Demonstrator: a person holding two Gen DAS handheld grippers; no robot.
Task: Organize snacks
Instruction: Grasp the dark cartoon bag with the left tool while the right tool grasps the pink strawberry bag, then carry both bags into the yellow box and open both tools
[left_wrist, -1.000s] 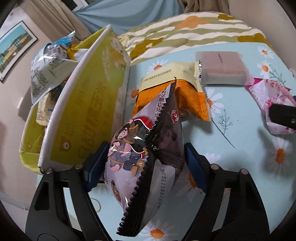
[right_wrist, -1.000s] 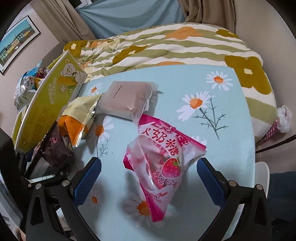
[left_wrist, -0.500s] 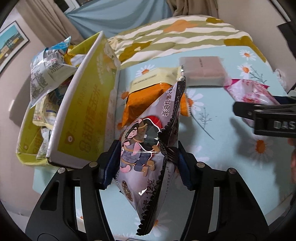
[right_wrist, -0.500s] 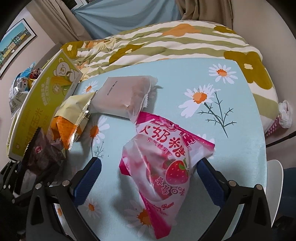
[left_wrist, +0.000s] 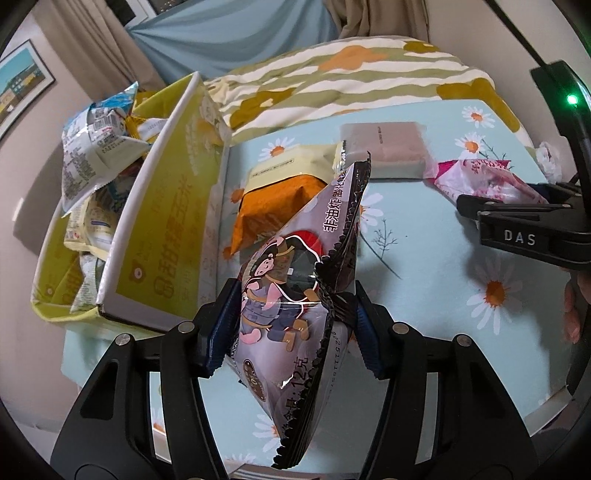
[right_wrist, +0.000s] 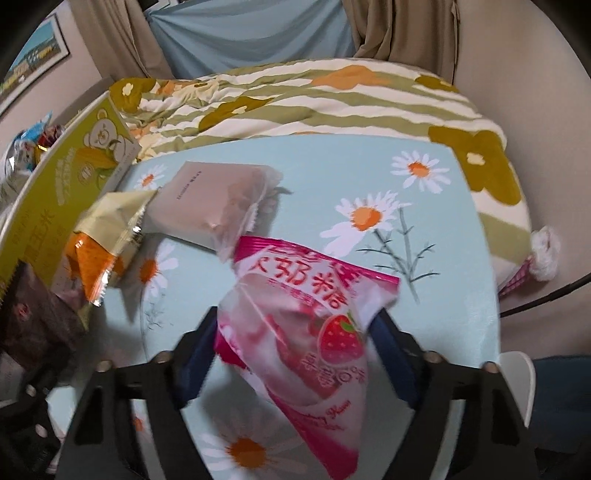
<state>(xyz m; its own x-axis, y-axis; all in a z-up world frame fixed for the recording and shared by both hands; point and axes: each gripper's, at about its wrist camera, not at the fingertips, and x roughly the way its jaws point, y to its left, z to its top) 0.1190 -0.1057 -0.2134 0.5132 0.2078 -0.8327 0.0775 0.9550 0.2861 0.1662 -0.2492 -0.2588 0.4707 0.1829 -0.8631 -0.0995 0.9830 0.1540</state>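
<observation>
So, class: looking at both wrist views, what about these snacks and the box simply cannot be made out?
- Yellow box: its lower contents, left view, hidden by its wall and the top packets.
- Orange packet: its near end, left view, covered by the grey packet.
- Pink strawberry packet: small print, right view, motion-blurred; the right gripper hides its sides.

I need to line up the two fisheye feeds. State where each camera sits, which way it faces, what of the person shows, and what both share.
Left wrist: on the left gripper, facing forward over the daisy table toward the yellow box; its jaws pinch the grey snack bag; fingertips of a hand show at right.
Right wrist: on the right gripper, facing across the table toward the striped blanket; its jaws close on the pink strawberry bag; no skin visible.
Shared: both bags, orange packet, beige packet, box.
</observation>
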